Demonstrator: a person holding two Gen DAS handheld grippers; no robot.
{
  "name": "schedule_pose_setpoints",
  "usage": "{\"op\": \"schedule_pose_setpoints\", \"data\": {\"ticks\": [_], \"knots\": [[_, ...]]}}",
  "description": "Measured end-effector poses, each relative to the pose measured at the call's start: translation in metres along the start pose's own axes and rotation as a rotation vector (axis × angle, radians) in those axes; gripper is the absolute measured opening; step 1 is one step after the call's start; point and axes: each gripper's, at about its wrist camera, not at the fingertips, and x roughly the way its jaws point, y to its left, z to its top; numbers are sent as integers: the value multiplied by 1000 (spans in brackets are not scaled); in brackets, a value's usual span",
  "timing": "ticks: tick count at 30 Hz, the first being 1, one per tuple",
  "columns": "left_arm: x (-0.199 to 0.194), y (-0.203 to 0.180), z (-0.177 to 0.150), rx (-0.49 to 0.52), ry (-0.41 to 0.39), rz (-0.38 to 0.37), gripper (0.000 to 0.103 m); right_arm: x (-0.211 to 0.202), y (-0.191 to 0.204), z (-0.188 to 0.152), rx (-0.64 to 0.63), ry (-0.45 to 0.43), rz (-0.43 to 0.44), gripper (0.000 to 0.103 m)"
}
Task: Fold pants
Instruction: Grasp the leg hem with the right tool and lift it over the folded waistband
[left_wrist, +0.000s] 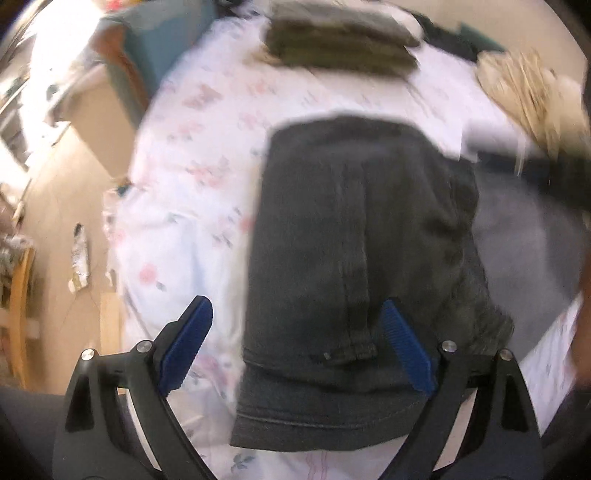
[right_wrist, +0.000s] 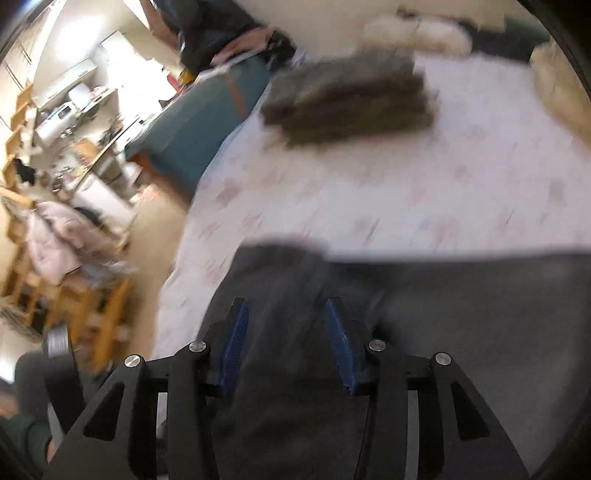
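Lying on a white floral bedsheet (left_wrist: 192, 177), the dark grey pants (left_wrist: 354, 229) are folded into a compact, thick stack. In the left wrist view their long axis runs up and down the frame, away from the camera: a stitched hem edge sits nearest the lens at the bottom, and the rounded far end points toward the top, where a folded olive-green garment (left_wrist: 340, 40) lies well apart on the same sheet. A raised seam runs along that same axis down the middle of the top layer.

The left gripper (left_wrist: 295, 343) hangs over the near end of the pants with its jaws spread wide. One blue pad sits over bare sheet just beside the stack's edge, the other over the dark cloth; neither pad presses on the fabric.

In the right wrist view the pants (right_wrist: 406, 295) fill the lower half of the frame as a broad dark band, their far edge running straight across. The right gripper (right_wrist: 288, 332) stands about half open above them, blue fingers (right_wrist: 236, 332) parted, with cloth seen between them. Motion blur makes it hard to judge, but the pads do not appear to pinch any fold.

A pale beige heap (left_wrist: 524, 85) rests near the right side of the bed, and a teal piece of furniture (right_wrist: 199, 122) stands beside its far left corner.
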Motion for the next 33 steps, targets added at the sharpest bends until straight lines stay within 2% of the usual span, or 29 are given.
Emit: {"op": "schedule_pose_setpoints", "data": {"ticks": [2,3,4,5,7,10,13,15,16,17,19,23,24,26,29,30,31,33], "knots": [[-10,9,6,-53,-49,-4,91,24,-4,-16,16,83,-38,41],[-14,13,10,-79,-76,-20,91,41,-11,-21,31,112,-95,41],[-17,16,13,-92,-99,-29,91,59,-22,-28,47,144,-191,50],[-20,17,14,-95,-123,-27,91,70,-31,-33,69,169,-229,56],[-28,14,15,-76,-167,-15,91,79,-41,-40,101,157,-224,58],[-35,6,13,-84,-183,-32,91,63,-42,-36,172,121,-183,59],[-41,5,16,-102,-191,-53,91,19,-49,-40,257,12,-104,61],[-40,0,18,-100,-177,-67,91,-26,-65,-51,359,-103,-95,72],[-38,-3,19,-103,-165,-74,91,-54,-80,-63,450,-164,-95,86],[-36,-7,21,-116,-143,-98,91,-72,-91,-73,512,-204,-99,90],[-33,-13,22,-149,-107,-167,91,-126,-130,-117,733,-335,-154,92],[-31,-30,30,-135,-78,-214,91,-168,-201,-180,1061,-400,-361,92],[-32,-33,33,-128,-80,-213,91,-177,-222,-195,1160,-435,-390,91],[-31,-34,36,-138,-81,-214,91,-186,-252,-206,1254,-492,-404,88],[-26,-28,38,-192,-78,-253,91,-200,-296,-193,1239,-589,-431,79],[-25,-26,38,-197,-77,-248,91,-207,-315,-189,1234,-610,-440,69],[-22,-24,38,-199,-75,-232,91,-212,-334,-183,1233,-604,-443,60],[-18,-18,38,-210,-83,-195,91,-225,-364,-179,1240,-587,-447,58]]}}
